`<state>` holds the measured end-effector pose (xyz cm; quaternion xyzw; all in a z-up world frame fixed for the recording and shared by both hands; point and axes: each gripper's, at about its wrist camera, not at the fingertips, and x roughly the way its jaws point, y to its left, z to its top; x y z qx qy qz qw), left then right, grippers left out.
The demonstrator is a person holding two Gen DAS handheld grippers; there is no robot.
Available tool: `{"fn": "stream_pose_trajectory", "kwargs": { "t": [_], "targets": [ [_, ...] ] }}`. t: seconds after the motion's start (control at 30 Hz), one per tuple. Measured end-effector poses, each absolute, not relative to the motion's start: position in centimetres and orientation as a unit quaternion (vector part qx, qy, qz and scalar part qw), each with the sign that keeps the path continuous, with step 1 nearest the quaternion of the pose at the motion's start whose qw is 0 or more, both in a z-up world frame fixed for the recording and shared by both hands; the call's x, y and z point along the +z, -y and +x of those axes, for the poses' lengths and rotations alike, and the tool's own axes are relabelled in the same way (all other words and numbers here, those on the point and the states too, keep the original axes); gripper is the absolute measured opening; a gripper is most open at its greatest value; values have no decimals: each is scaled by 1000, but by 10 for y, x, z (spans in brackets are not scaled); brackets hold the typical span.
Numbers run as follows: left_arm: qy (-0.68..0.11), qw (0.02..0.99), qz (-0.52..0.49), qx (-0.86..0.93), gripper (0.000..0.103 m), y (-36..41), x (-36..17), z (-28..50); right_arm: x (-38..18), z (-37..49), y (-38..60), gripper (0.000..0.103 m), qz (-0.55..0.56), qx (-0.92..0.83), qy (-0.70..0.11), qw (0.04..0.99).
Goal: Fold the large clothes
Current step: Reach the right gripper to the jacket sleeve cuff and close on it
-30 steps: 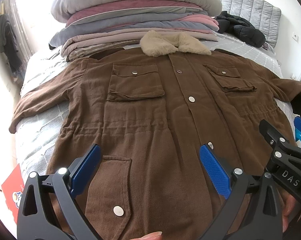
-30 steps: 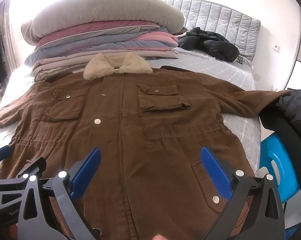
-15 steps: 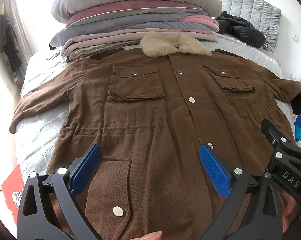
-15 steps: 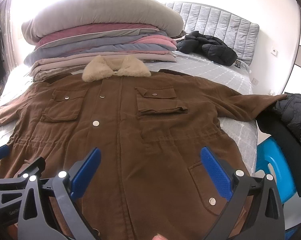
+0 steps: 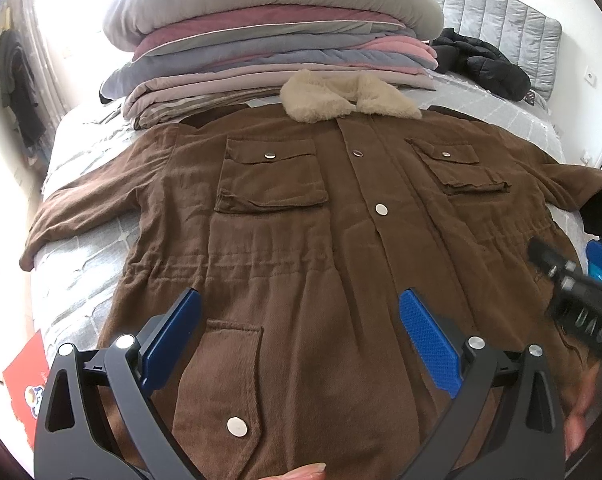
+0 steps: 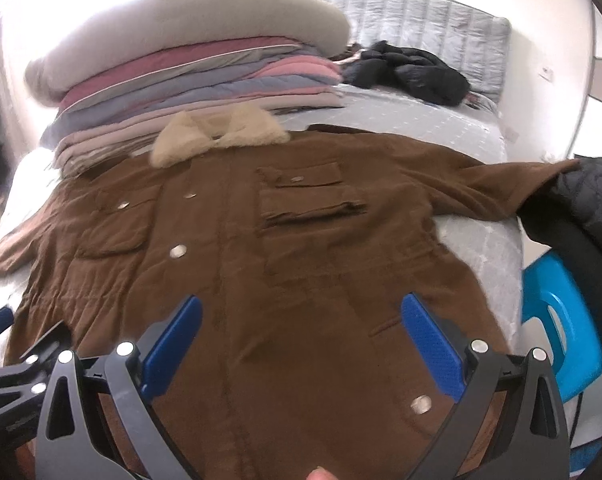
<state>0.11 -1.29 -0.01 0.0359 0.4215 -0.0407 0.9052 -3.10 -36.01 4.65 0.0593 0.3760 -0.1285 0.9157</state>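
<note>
A brown coat (image 5: pixel 301 248) is lying flat and buttoned across the bed (image 5: pixel 81 264), its left sleeve reaching the left edge, its fleece collar (image 5: pixel 341 96) touching a stack of folded quilts (image 5: pixel 269 52) toward the head. The left gripper (image 5: pixel 297 340) is hovering over the hem, fingers (image 5: pixel 173 332) spread wide, gripping nothing. The right gripper (image 6: pixel 301 344) is likewise gaping, empty, near the right edge beside a blue stool (image 6: pixel 557 320).

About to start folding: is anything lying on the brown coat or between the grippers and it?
Nothing visible. The brown coat lies flat on the bed, its front bare. The left gripper and right gripper are both open above its lower half.
</note>
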Motion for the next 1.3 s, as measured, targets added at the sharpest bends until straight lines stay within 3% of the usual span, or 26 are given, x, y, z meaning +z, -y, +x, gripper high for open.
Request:
{"fn": "stream_pose_trajectory", "kwargs": {
  "t": [0.4,0.57,0.7,0.9,1.03,1.07,1.3],
  "targets": [
    [-437,898,12,-46,96,1,-1,11,28,-26,603,96,355,-162,-381,838],
    [-458,888,12,-50,96,1,-12,20,25,-17,679,94,392,-224,-338,826],
    [-469,881,17,-55,96,4,-20,25,11,8,708,86,421,-247,-309,816],
    [-490,869,12,-66,96,3,-28,35,-17,47,742,57,462,-292,-262,796],
    [-499,864,8,-65,96,-2,-33,40,-14,60,751,16,463,-316,-215,800],
    [-501,863,8,-64,96,-3,-34,41,-12,63,752,11,460,-317,-207,803],
    [-518,854,-15,-52,96,-18,-41,50,53,92,707,6,343,-264,-154,888]
  ]
}}
